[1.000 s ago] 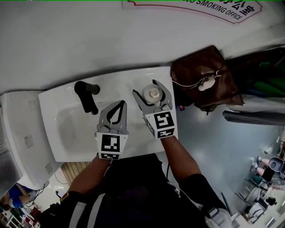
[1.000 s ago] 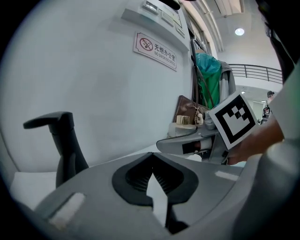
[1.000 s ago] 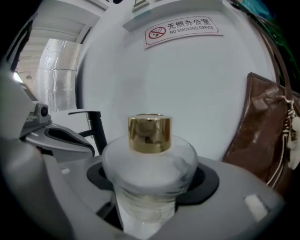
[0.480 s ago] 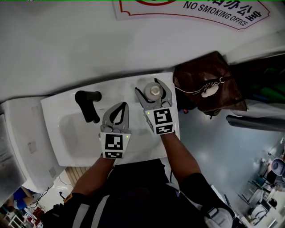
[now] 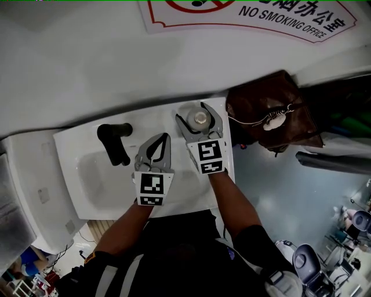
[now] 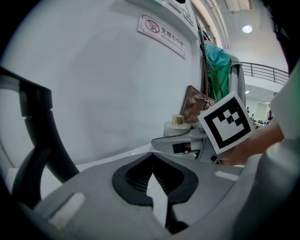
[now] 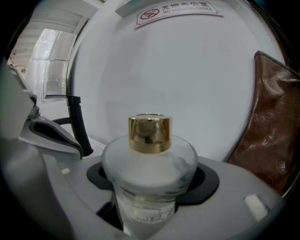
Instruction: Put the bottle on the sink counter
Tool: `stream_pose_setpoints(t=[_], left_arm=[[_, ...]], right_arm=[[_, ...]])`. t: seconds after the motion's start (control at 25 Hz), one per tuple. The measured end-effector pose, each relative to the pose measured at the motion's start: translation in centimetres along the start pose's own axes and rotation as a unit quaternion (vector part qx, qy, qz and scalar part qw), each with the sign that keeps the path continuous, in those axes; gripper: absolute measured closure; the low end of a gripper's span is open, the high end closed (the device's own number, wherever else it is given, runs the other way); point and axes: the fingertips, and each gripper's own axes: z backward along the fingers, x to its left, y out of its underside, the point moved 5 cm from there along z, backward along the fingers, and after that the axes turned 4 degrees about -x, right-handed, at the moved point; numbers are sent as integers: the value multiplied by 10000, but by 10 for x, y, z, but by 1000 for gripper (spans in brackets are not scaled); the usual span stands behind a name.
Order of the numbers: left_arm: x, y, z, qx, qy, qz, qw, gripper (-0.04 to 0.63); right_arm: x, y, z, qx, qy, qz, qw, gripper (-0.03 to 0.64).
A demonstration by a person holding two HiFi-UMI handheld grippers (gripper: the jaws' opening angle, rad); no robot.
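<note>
A frosted bottle [image 5: 200, 119] with a gold cap [image 7: 150, 133] stands upright at the back right corner of the white sink counter [image 5: 217, 168]. My right gripper [image 5: 196, 115] is shut on the bottle [image 7: 150, 168], its dark pads pressing on both sides of the body below the shoulder. My left gripper [image 5: 164, 139] hovers over the basin just left of it, shut and empty, its tips meeting [image 6: 152, 171]. The left gripper view catches the bottle's cap [image 6: 177, 119] behind the right gripper [image 6: 187, 143].
A black faucet [image 5: 113, 139] rises at the back left of the basin [image 5: 93, 174]. A brown leather bag [image 5: 269, 110] hangs just right of the sink, close to the bottle. A white wall with a no-smoking sign [image 5: 261, 11] backs the sink.
The head camera has tilted a little, showing more of the sign. The left gripper has drifted slightly to the right. The right gripper and bottle stay at the same corner.
</note>
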Motion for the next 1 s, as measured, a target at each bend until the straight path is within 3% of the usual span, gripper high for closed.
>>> stream_pose_setpoints(t=[1.0], left_arm=[[7, -4, -10, 4, -34, 72, 10000, 595]], right_arm=[[-4, 12, -12, 281, 127, 394, 9987, 279]])
